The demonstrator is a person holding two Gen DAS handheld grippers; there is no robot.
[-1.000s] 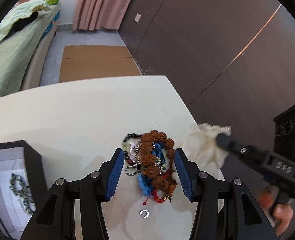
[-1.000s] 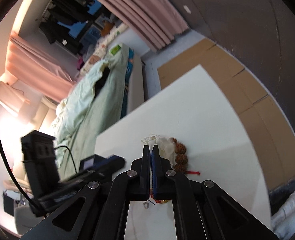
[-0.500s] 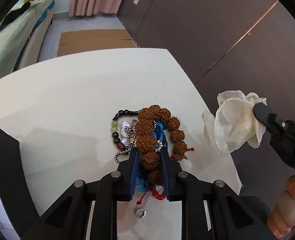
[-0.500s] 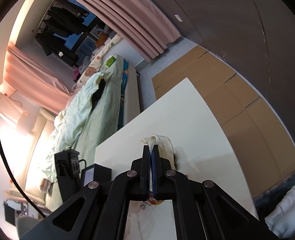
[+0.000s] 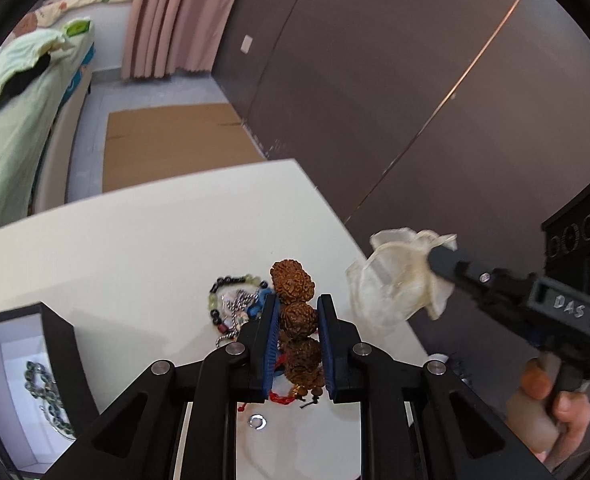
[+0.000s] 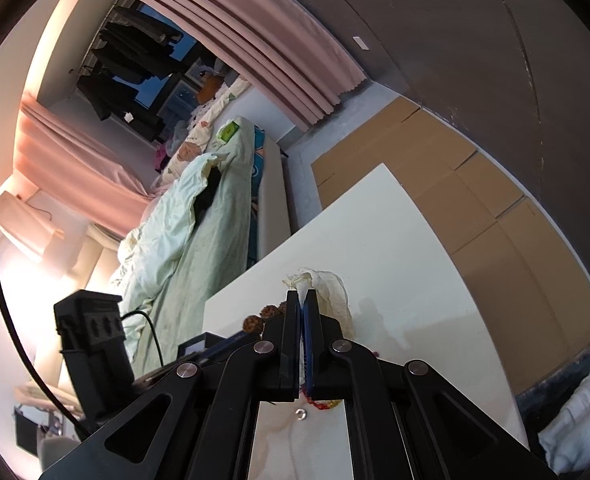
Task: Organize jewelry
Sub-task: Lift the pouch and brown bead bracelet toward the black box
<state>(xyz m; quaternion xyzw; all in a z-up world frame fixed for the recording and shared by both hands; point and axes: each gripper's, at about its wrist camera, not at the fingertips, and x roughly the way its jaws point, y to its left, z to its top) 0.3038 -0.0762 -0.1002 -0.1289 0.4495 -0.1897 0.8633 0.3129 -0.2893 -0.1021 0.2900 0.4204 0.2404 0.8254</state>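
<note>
My left gripper [image 5: 297,308] is shut on a bracelet of big brown knobbly seed beads [image 5: 295,304] and holds it lifted off the white table [image 5: 135,248]. A red tassel [image 5: 283,398] hangs from it. Left on the table are a black and green bead bracelet [image 5: 231,282] and a silver chain [image 5: 237,304] with blue bits. My right gripper [image 6: 303,300] is shut on a white drawstring pouch [image 5: 399,276], held in the air right of the beads; the pouch also shows in the right wrist view [image 6: 327,284].
An open black box with a white lining [image 5: 11,376] stands at the lower left and holds a dark green bracelet [image 5: 45,392]. A small silver ring [image 5: 257,421] lies on the table under my left gripper. The table's right edge is just beyond the pouch.
My left gripper closed on the brown seed beads and lifted them off the pile. My right gripper raised the pouch off the table and now holds it beside the beads.
</note>
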